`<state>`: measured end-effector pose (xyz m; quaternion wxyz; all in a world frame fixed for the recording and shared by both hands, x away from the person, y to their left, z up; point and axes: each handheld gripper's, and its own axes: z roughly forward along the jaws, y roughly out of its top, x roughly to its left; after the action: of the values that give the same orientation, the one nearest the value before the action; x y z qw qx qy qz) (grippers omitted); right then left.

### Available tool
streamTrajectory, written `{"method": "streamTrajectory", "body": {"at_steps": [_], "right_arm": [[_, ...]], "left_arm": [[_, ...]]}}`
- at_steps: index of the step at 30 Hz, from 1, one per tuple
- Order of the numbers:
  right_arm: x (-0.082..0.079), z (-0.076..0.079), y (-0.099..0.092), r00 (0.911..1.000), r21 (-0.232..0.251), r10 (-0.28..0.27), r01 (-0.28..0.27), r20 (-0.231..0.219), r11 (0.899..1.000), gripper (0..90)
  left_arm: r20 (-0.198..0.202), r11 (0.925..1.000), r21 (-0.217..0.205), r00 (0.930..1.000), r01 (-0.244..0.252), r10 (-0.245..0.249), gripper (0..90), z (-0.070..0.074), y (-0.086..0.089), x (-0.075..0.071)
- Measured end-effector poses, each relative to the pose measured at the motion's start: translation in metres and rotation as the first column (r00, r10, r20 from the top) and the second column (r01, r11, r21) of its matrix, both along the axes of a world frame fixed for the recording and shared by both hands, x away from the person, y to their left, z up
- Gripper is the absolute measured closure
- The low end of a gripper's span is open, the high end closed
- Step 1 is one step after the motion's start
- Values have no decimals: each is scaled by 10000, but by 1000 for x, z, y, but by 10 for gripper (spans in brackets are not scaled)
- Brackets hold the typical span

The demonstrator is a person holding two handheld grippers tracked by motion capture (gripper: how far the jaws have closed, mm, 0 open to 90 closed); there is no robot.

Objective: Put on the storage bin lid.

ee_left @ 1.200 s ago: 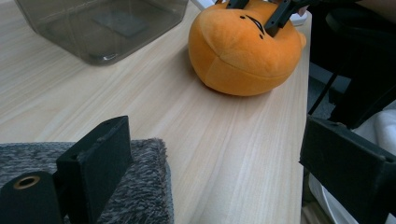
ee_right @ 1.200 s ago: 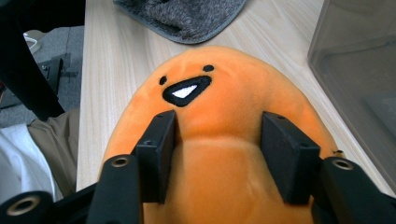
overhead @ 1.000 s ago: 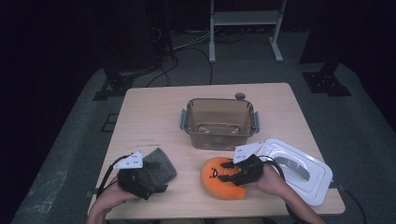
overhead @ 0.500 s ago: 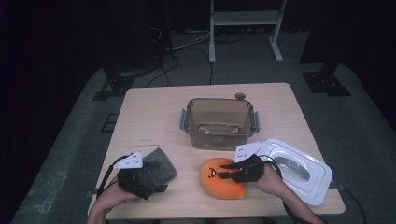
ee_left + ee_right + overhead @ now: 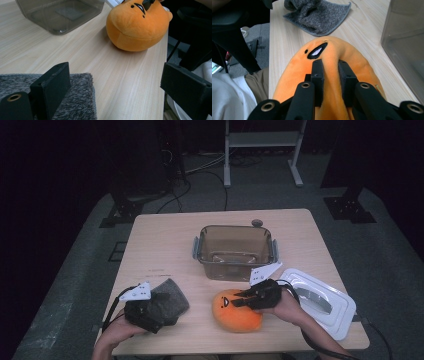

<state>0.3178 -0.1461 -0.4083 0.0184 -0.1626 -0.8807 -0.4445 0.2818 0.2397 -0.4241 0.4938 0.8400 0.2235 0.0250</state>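
An orange plush toy (image 5: 231, 316) with a small black face lies near the table's front edge. My right gripper (image 5: 239, 301) comes at it from the right and is shut on a pinched fold of its top; its jaws have just been closing with the plush (image 5: 337, 51) between them. In the right gripper view the right gripper (image 5: 331, 66) squeezes the orange fabric just behind the face. My left gripper (image 5: 162, 311) rests open at the front left on a grey fuzzy cloth (image 5: 172, 296). In the left gripper view its jaws stand wide apart, one on the cloth (image 5: 75, 105), and the plush (image 5: 137, 27) lies ahead.
A clear plastic container (image 5: 235, 251) stands open in the middle of the wooden table (image 5: 160, 245). Its white lid (image 5: 320, 300) lies at the front right. A small round grey object (image 5: 257, 223) sits behind the container. The person's legs are at the near edge.
The right gripper's jaws have closed on the top of the orange plush, pinching it into a fold. The left gripper and the cloth have stayed where they were.
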Motion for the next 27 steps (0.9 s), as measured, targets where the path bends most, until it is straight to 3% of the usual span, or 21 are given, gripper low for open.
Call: {"method": "streamTrajectory", "body": {"at_steps": [15, 23, 27], "right_arm": [[1, 13, 3, 9998, 169, 187, -185, -70, 9997, 778], [-3, 33, 0, 9995, 395, 295, -301, 147, 9988, 778], [-4, 49, -3, 9992, 632, 323, -337, 230, 9974, 778]], "left_arm": [[25, 10000, -17, 10000, -43, 43, 76, 0, 1, 0], [55, 10000, -35, 10000, -79, 80, 76, 1, 1, 0], [34, 9999, 1, 9999, -102, 102, 66, 0, 2, 0]]}}
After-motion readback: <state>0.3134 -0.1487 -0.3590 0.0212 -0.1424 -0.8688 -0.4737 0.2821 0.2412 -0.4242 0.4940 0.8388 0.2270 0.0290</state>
